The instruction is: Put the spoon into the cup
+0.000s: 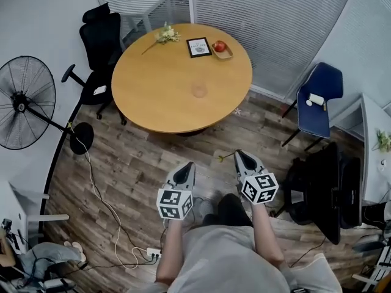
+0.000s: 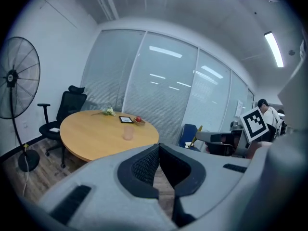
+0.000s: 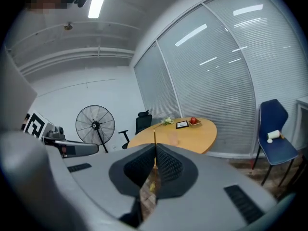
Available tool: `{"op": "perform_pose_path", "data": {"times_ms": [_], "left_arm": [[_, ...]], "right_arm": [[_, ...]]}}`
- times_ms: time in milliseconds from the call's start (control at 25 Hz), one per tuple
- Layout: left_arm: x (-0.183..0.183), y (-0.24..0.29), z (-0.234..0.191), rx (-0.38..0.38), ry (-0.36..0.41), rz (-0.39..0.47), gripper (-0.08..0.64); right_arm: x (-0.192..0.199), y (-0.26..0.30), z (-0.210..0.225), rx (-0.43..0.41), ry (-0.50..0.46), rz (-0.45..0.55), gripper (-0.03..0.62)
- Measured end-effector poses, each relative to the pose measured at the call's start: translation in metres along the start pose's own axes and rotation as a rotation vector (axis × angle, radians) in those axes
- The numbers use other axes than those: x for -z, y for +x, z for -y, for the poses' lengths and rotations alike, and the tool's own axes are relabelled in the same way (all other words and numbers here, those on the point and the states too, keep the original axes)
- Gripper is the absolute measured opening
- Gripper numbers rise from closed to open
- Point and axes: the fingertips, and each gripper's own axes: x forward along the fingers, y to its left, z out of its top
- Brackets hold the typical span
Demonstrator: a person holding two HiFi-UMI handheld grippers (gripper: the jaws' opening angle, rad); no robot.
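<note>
The right gripper (image 1: 240,155) is pinching the spoon (image 3: 154,143) well short of the desk (image 1: 159,96). The cup (image 1: 199,90) is standing empty near the desk's middle. The left gripper (image 1: 187,166) is closing on nothing, so the carry and drop-in are both remaining.

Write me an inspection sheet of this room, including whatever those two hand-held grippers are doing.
Surface: round wooden table, ahead of the person.
Job's things: thin golden spoon in the right hand-held gripper; translucent cup upright on the table.
Clutter: flower sprig, framed picture, small tray with red apple, at the table's far edge.
Grippers: left hand-held gripper shut, empty; right hand-held gripper shut on the spoon.
Cables: white cable running to a power strip on the floor.
Surroundings: black office chair, standing fan, blue chair, window blinds.
</note>
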Motion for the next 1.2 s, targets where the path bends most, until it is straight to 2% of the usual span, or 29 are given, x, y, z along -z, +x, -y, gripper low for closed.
{"op": "perform_pose_path", "data": {"times_ms": [160,440,960,1200], "left_arm": [[-0.007,0.014,-0.006,0.022,0.005,-0.011,0.009],[-0.02,0.056,-0.013,0.055,0.03,-0.014,0.009],[-0.098,0.166,-0.1,0.01,0.052,-0.016,0.009],[-0.125,0.21,-0.139,-0.02,0.03,-0.031,0.009]], "right_arm": [[-0.009,0.008,0.005,0.017,-0.002,0.009,0.003],[-0.022,0.037,0.043,0.054,0.021,0.036,0.003],[-0.089,0.179,0.086,0.008,0.033,0.055,0.003],[-0.118,0.242,0.098,-0.031,0.025,0.039,0.003]]}}
